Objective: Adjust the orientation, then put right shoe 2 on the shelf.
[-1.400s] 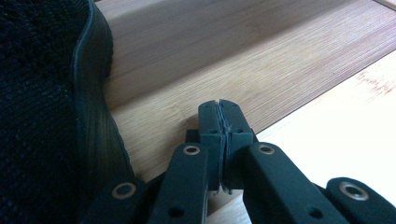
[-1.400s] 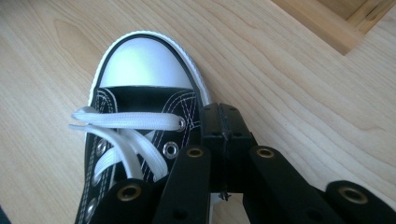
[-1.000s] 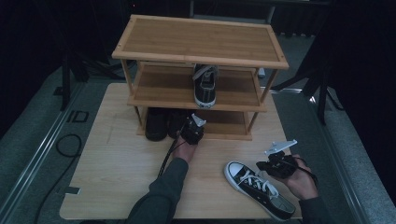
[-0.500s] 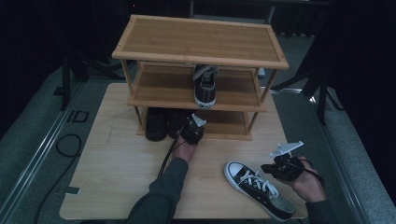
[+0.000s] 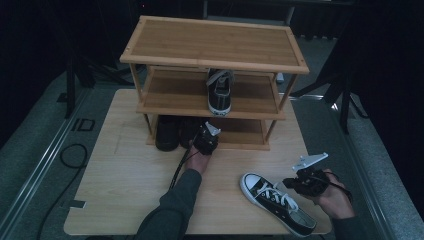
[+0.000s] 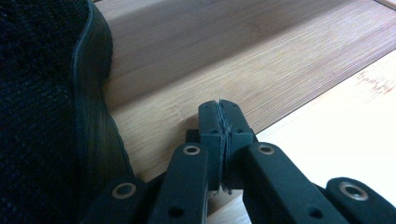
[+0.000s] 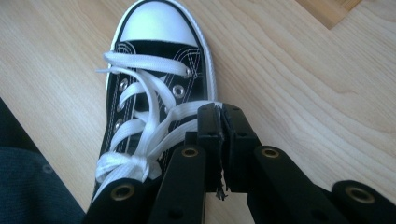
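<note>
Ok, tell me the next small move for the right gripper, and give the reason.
Probably open the right gripper and lower it over the sneaker on the table. Its jaws stand closed with nothing between them, just above the white laces, while the matching sneaker already sits on the middle shelf.

sneaker heel cut off below; black shoe cropped at left.
</note>
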